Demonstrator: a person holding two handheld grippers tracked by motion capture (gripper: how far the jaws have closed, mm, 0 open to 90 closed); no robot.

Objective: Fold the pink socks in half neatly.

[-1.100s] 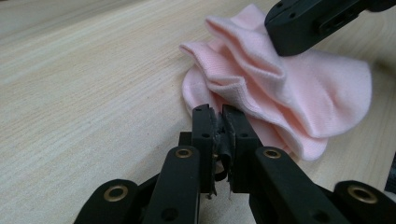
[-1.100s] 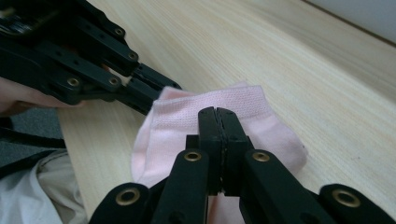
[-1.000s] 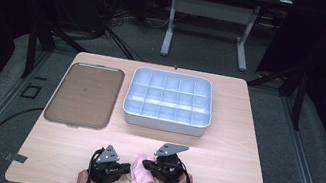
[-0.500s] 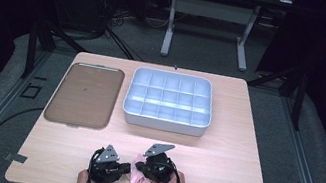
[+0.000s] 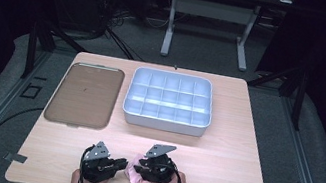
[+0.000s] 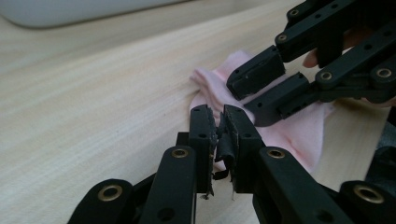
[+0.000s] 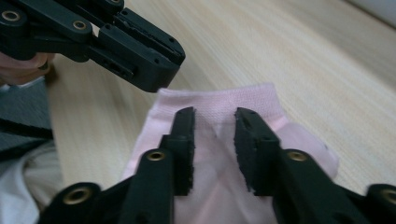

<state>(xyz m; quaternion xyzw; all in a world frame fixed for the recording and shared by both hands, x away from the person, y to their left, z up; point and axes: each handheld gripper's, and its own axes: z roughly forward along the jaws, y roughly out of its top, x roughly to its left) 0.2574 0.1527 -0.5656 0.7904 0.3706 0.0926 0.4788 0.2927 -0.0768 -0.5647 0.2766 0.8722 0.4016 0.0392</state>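
A small pale pink cloth (image 5: pixel 138 172), soft and crumpled, is seen lying on the light wooden counter (image 5: pixel 220 157) near its front edge, between the two black grippers. In the right gripper view the pink cloth (image 7: pixel 219 154) is spread beneath and between the right gripper (image 7: pixel 214 122), whose fingers (image 7: pixel 184 135) are parted with fabric showing in the gap; the cloth's ribbed hem is pointed away from the camera. In the left gripper view the left gripper (image 6: pixel 217 122) is shown with its fingers (image 6: pixel 201 135) pressed nearly together at the near edge of the cloth (image 6: pixel 299 130); whether fabric is caught between them cannot be told. The right gripper (image 6: pixel 254 91) is seen there farther off, lying on the cloth.

From the high view, the left gripper (image 5: pixel 121 164) and the right gripper (image 5: pixel 137 168) are held low over the counter, tips turned toward each other and nearly meeting over the cloth, with the person's hands coming in from the bottom edge. A flat brown rectangular tray (image 5: pixel 84 95) and a white plastic compartment box (image 5: pixel 166 120) are set well apart from the cloth, toward the far side.
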